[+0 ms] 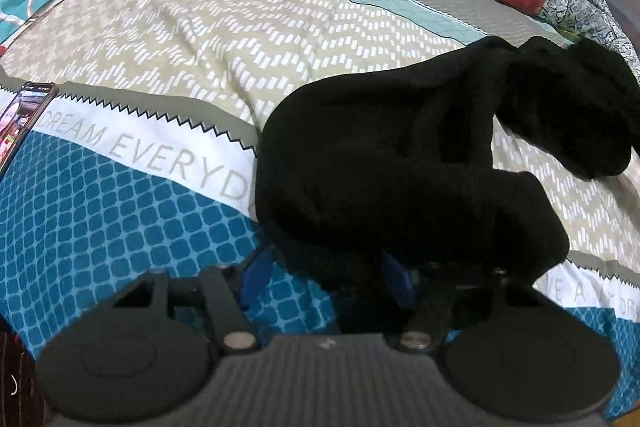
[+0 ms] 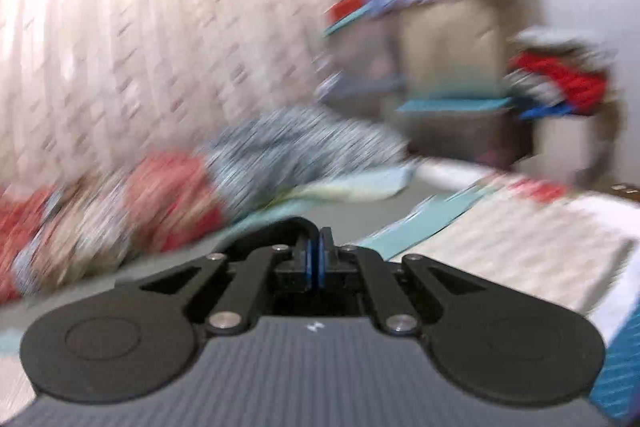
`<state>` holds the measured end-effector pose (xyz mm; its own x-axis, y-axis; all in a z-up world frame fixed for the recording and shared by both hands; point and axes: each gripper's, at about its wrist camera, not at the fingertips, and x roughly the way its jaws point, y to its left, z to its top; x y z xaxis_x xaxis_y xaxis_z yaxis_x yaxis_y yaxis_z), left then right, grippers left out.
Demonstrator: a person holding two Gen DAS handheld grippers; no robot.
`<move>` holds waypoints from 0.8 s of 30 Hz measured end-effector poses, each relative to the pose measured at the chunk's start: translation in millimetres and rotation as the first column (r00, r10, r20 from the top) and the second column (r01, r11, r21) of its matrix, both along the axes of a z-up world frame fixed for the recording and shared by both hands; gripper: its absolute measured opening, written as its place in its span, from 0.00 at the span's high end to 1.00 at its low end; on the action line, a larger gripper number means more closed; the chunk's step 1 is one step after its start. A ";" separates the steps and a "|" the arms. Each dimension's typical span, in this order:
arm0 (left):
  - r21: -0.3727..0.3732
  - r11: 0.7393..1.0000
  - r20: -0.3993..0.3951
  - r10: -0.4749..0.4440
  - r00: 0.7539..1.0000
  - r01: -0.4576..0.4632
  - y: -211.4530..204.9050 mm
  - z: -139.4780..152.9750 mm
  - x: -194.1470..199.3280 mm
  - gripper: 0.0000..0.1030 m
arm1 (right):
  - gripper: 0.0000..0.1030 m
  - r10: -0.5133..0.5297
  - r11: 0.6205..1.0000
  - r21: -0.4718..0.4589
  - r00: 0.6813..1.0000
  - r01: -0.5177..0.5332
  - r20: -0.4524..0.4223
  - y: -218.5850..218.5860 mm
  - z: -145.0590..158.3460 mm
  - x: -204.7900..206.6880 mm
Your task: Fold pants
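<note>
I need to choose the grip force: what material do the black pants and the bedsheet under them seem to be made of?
Black pants: probably a thick, soft knit such as fleece. They are matte, show no shine, and bunch in rounded, bulky folds. The exact fibre cannot be told.
Bedsheet: seemingly thin woven cotton or a blend, matte, with a printed pattern and lettering and fine shallow wrinkles.

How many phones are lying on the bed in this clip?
1. The phone lies at the far left edge of the left wrist view, on the bedspread, screen lit. The black pants could hide others.
</note>
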<state>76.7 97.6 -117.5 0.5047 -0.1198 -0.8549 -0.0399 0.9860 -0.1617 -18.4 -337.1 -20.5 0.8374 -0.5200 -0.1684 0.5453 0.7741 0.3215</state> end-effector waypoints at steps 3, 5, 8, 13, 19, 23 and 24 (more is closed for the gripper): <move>0.010 1.000 0.003 -0.005 1.000 0.005 -4.9 2.9 1.1 0.44 | 0.94 -0.151 0.988 0.040 0.987 0.149 0.048 -15.1 -6.5 -15.3; 0.007 1.000 0.007 -0.015 1.000 0.015 -7.1 4.8 -0.3 0.44 | 0.91 -0.195 0.978 0.083 0.980 0.192 0.026 -18.9 -18.1 -12.6; 0.016 1.000 0.012 -0.020 1.000 0.020 -9.4 7.3 -2.0 0.42 | 0.84 -0.222 0.963 0.148 0.974 0.227 -0.046 -18.0 -35.1 -8.6; 0.005 1.000 0.037 -0.029 0.999 0.028 -8.0 16.7 -5.5 0.41 | 0.48 -0.120 0.991 0.063 0.993 0.120 -0.006 21.7 -39.3 -14.7; 0.026 0.997 0.078 -0.075 0.994 0.073 -19.7 27.8 2.4 0.39 | 0.47 0.182 0.983 -0.005 0.983 -0.182 -0.005 52.4 -25.2 23.3; 0.023 0.995 0.089 -0.095 0.991 0.093 -25.4 31.6 11.2 0.37 | 0.38 0.394 0.919 0.023 0.916 -0.393 -0.082 53.2 -14.4 86.7; 0.016 0.995 0.094 -0.098 0.991 0.096 -25.9 32.9 14.2 0.37 | 0.34 0.460 0.888 0.046 0.882 -0.458 -0.101 49.4 -12.8 111.6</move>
<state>90.8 71.7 -84.6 0.5696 -0.1625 -0.8057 0.0710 0.9863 -0.1488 93.2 -287.7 -33.3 0.9580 -0.0770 -0.2761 0.1619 0.9401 0.2999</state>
